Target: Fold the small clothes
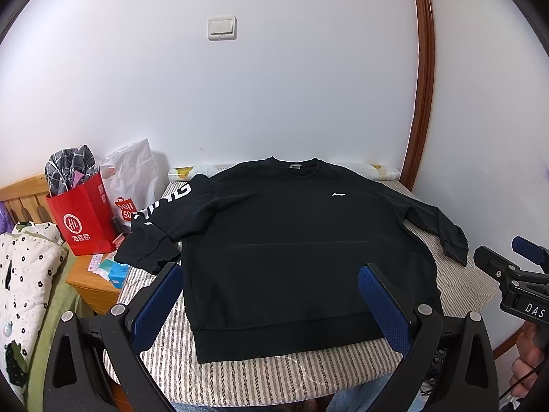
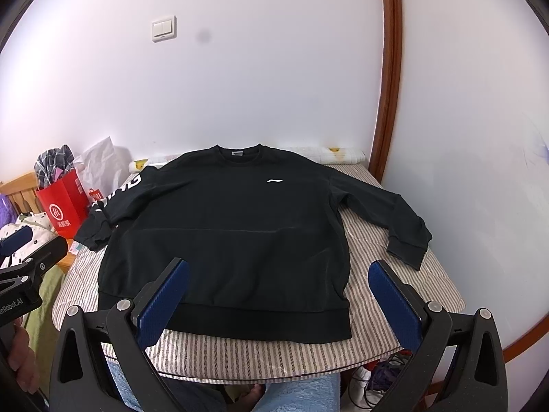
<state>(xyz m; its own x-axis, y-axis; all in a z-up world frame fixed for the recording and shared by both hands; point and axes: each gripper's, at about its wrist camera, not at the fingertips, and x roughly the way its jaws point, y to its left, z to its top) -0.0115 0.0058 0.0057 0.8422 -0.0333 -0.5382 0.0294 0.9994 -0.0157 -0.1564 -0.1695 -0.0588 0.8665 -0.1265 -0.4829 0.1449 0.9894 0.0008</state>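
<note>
1. The left gripper (image 1: pixel 271 304) and right gripper (image 2: pixel 279 297) are hovering wide open, gripping nothing, over the near hem.
2. The sweatshirt (image 2: pixel 226 226) is lying flat, front up, sleeves spread, on the striped table (image 2: pixel 394 274).
3. A red bag (image 1: pixel 85 219) is standing far left.

We see bare striped bed (image 2: pixel 394 261) right of the sweatshirt (image 2: pixel 223 233); on its left, a red bag (image 1: pixel 84 219) and nightstand (image 1: pixel 91 285) crowd the sleeve.
</note>
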